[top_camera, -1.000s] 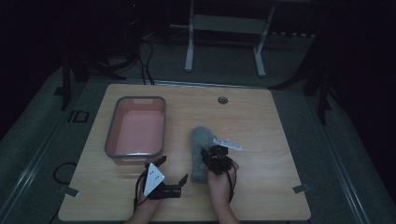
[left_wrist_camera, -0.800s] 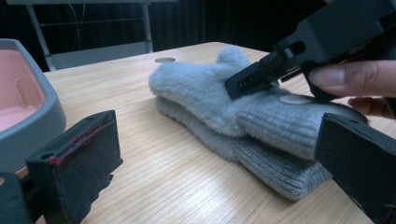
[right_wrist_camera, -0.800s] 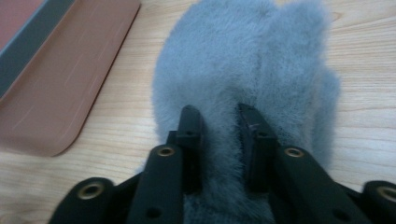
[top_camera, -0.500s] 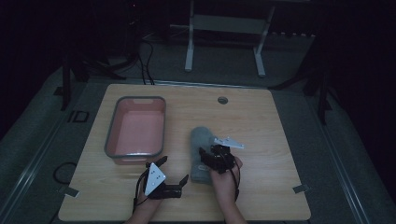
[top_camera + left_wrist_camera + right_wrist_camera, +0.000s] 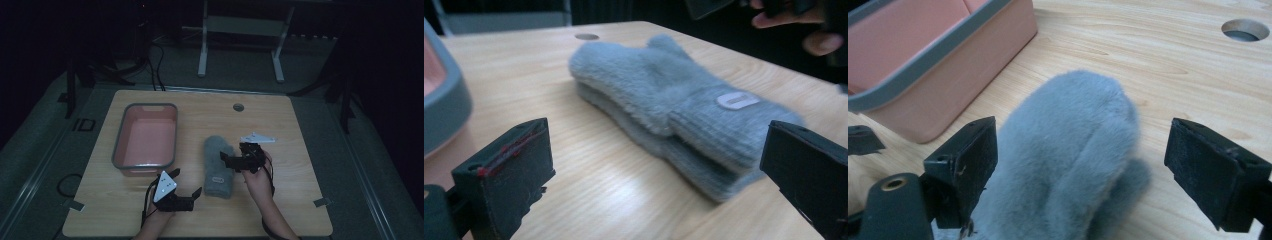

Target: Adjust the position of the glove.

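Note:
A pair of fluffy grey mittens [image 5: 218, 165] lies stacked on the wooden table [image 5: 280, 125], cuffs toward me, a small white label on the top cuff [image 5: 737, 100]. My right gripper [image 5: 234, 156] hovers at the mittens' right side, pointing left over them. Its jaws have just been opening and now stand wide to either side of the mitten tip [image 5: 1063, 130], with the pads clear of the fur; in the right gripper view that gripper [image 5: 1083, 150] is empty. My left gripper [image 5: 189, 182] rests open near the front edge, left of the cuffs, with bare table between its jaws [image 5: 659, 145].
A pink bin with a grey rim [image 5: 118, 145] stands on the table's left half, its corner close to the mittens [image 5: 933, 65]. A round cable hole [image 5: 238, 107] sits near the far edge. Beyond the table stand a dark floor and a metal frame [image 5: 240, 25].
My right gripper has let go of the mitten, opened, and drawn up and slightly right, away from it. The mittens stay in place. The left gripper has not moved.

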A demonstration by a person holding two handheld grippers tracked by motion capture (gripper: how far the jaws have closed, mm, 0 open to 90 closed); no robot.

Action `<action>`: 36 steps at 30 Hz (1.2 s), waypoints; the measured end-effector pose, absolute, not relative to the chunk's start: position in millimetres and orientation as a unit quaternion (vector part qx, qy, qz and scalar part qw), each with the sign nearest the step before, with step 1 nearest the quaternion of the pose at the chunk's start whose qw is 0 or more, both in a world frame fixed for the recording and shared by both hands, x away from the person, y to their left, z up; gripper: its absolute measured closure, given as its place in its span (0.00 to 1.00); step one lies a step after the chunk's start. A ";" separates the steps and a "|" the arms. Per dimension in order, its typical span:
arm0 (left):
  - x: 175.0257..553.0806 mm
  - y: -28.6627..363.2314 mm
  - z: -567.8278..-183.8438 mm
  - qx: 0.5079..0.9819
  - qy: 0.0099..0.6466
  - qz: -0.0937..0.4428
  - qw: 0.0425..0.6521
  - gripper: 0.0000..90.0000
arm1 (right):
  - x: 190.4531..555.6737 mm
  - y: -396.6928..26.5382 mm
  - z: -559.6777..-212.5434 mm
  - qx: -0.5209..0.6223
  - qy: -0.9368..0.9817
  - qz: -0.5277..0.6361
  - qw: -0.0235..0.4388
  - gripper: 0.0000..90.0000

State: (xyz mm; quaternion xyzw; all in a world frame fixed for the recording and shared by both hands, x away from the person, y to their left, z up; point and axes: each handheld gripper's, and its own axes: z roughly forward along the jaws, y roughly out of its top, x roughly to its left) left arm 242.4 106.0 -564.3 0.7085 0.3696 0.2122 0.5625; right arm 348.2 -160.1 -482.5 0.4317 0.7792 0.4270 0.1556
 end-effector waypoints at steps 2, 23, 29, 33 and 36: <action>241.9 102.4 -554.1 0.720 0.372 0.198 0.552 0.01 | 352.9 -162.0 -480.8 0.428 0.786 0.425 0.136 0.16; 295.0 63.9 -507.1 0.777 0.358 0.147 0.496 0.01 | 329.1 -210.1 -492.5 0.356 0.819 0.431 0.130 0.15; 308.8 56.1 -515.4 0.783 0.386 0.135 0.469 0.13 | 335.3 -201.4 -501.9 0.369 0.821 0.419 0.121 0.16; 319.7 54.1 -520.7 0.785 0.405 0.134 0.448 0.20 | 342.2 -192.4 -514.0 0.387 0.827 0.388 0.122 0.34; 328.7 49.4 -527.6 0.795 0.421 0.123 0.420 0.25 | 346.2 -188.7 -521.1 0.396 0.825 0.387 0.110 0.41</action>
